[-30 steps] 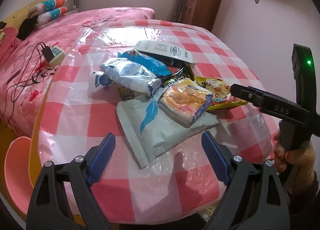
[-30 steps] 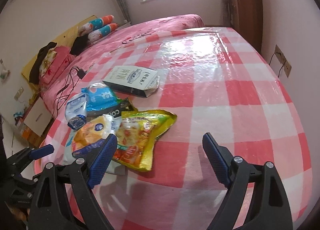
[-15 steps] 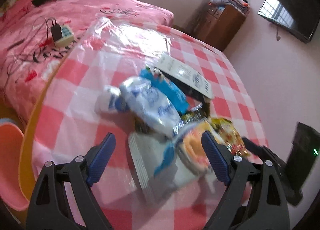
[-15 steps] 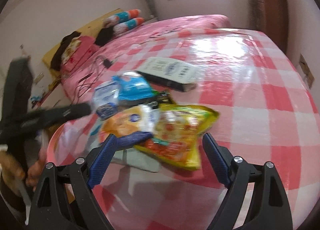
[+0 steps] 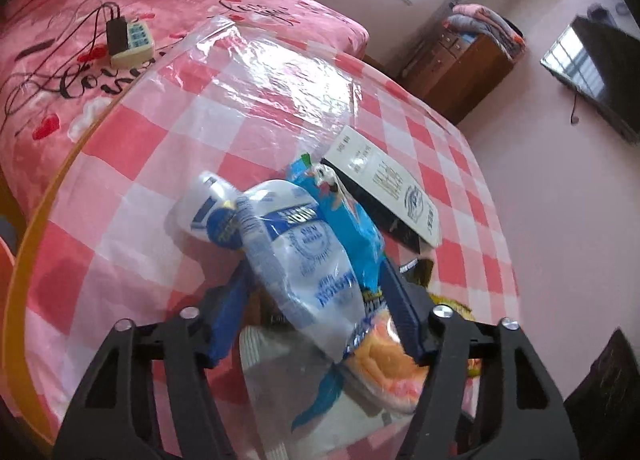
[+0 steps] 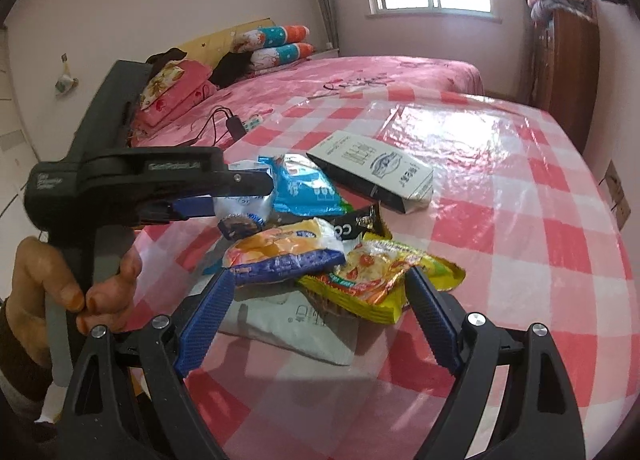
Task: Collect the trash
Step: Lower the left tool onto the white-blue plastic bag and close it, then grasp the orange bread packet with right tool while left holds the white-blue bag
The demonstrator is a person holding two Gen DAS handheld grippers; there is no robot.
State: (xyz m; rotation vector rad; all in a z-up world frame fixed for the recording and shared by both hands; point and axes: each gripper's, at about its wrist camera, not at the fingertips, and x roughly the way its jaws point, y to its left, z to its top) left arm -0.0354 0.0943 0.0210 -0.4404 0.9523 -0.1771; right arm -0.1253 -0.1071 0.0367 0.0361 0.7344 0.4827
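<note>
A pile of snack wrappers lies on the pink checked table (image 5: 160, 139). My left gripper (image 5: 316, 268) is pushed into the pile and its jaws are closing, with a white-and-blue bag (image 5: 308, 256) between them; a firm press does not show. A blue bag (image 5: 352, 219) and a white carton (image 5: 392, 187) lie just beyond. In the right wrist view the left gripper (image 6: 240, 197) reaches in from the left. My right gripper (image 6: 320, 274) hangs open over an orange snack bag (image 6: 280, 248) and a yellow noodle packet (image 6: 380, 276), holding nothing.
A flat white pouch (image 6: 296, 320) lies under the pile, a black wrapper (image 6: 356, 223) in its middle. A person's hand (image 6: 48, 284) grips the left tool. A pink bed with a power strip (image 5: 132, 41) borders the table; a wooden cabinet (image 5: 464, 67) stands behind.
The left gripper moved forward into the pile and its jaws narrowed around the white-and-blue bag. The right gripper rolled and came nearer the pile; the left tool now fills its left side.
</note>
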